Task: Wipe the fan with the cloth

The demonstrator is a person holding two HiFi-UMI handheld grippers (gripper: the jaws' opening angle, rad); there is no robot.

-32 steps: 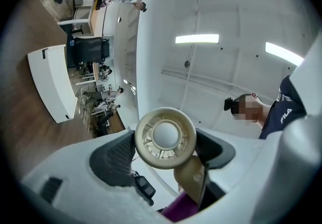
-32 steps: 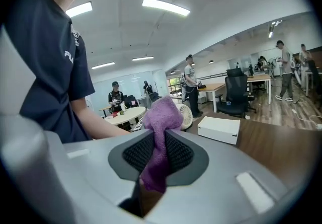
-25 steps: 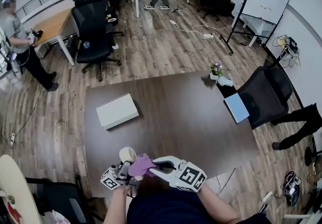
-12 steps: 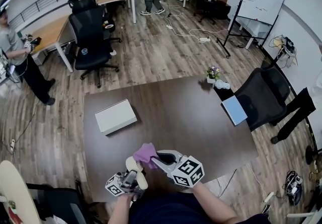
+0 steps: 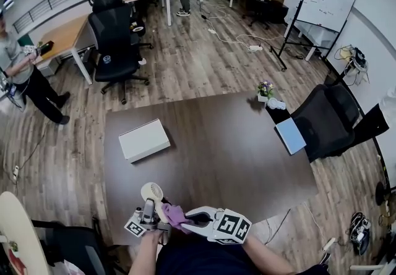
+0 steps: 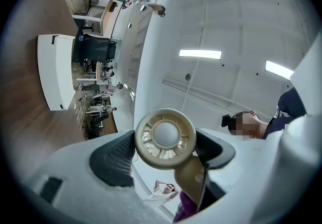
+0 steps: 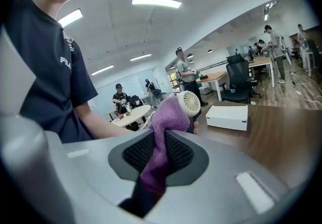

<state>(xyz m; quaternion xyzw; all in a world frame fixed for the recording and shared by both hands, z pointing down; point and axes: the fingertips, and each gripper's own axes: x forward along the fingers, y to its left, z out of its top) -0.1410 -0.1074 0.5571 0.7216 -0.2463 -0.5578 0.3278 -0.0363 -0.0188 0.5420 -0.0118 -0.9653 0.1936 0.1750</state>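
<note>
- We see the small cream fan (image 6: 165, 138), a round grille head on a stubby handle, above the near edge of the dark table (image 5: 235, 144)
- Our left gripper (image 5: 150, 211) clamps the fan
- Our right gripper (image 7: 158, 153) pinches the purple cloth (image 7: 168, 115), bunched against the fan

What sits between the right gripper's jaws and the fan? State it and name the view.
Only the purple cloth: clamped in the right gripper, its bunched end reaches the fan. The right gripper view shows it clearest.

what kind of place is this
Probably an open-plan office: swivel chairs, wooden desks and a whiteboard on a stand, all on a wood floor.
</note>
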